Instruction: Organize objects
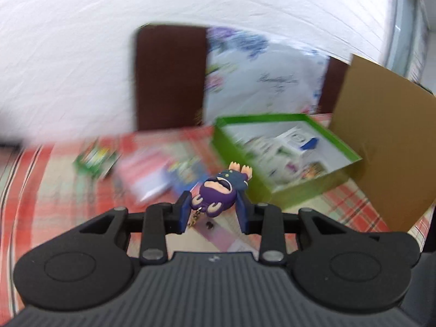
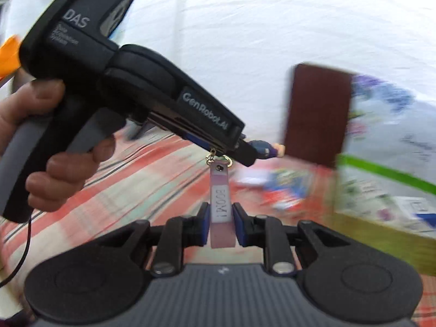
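Observation:
My left gripper [image 1: 214, 204] is shut on a small purple cartoon figure keychain [image 1: 218, 190], held in the air above the plaid table. Its gold chain [image 1: 194, 218] hangs below. In the right wrist view the left gripper [image 2: 245, 150] shows from the side with the figure [image 2: 265, 147] sticking out of it. The keychain's pink strap [image 2: 222, 209] marked "BOOM!" hangs down from it, and my right gripper [image 2: 221, 215] is shut on that strap. An open green box [image 1: 286, 160] with small packages stands just right of the figure.
A plaid cloth covers the table [image 1: 68, 190]. Loose packets [image 1: 95, 160] and a booklet [image 1: 160, 169] lie left of the box. A brown cardboard flap [image 1: 381, 141] stands at the right. A dark chair back [image 1: 169, 76] and floral fabric [image 1: 261, 76] are behind.

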`<state>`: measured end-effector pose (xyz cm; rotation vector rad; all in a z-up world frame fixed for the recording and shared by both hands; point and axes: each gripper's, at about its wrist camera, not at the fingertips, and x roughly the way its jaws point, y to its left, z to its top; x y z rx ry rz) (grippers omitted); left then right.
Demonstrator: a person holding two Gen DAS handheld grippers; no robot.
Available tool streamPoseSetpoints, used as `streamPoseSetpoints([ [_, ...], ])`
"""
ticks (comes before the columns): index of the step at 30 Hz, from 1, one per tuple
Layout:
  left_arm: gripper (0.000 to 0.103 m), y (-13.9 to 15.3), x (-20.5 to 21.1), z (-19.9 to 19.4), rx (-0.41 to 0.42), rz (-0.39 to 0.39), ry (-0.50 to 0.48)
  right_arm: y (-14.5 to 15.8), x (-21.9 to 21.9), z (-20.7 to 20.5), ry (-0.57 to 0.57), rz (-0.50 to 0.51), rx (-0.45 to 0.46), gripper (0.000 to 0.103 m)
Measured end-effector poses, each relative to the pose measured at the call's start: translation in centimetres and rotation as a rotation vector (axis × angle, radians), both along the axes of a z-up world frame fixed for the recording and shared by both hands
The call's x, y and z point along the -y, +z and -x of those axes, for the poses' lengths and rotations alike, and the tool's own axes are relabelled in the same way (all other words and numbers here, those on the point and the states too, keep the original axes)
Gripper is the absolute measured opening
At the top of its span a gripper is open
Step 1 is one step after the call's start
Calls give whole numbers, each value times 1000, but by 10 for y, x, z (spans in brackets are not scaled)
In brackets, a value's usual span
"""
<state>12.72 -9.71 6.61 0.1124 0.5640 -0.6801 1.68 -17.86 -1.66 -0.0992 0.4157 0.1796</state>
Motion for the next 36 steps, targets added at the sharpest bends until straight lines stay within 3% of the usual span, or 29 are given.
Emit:
streamPoseSetpoints([
  [5, 37, 8, 83, -13, 19, -15, -107, 14, 76, -10, -185, -54, 51, 19],
  [11, 37, -1, 176, -33, 22, -44, -191, 11, 161, -28, -380, -84, 80, 20],
  [13, 40, -11, 205, -41, 41, -85, -173, 3, 182, -39, -456, -63, 101, 26],
  [15, 42, -25, 226, -48, 54, -159, -130, -10, 198, -52, -560, -5, 92, 50],
  [17, 42, -36, 230, -51, 28, -189, -103, -17, 215, -59, -622, -25, 44, 48],
  [19, 43, -42, 222, -52, 0, -176, -99, -20, 227, -50, -621, -123, 58, 49],
  [25, 43, -45, 197, -44, -40, -151, -41, -21, 215, -21, -633, -152, 79, 51],
  [29, 48, -39, 179, -24, 11, -150, -37, -16, 200, -6, -624, -189, 71, 52],
  [36, 49, -38, 150, 10, 48, -129, -64, -18, 168, 17, -585, -212, -39, 52],
])
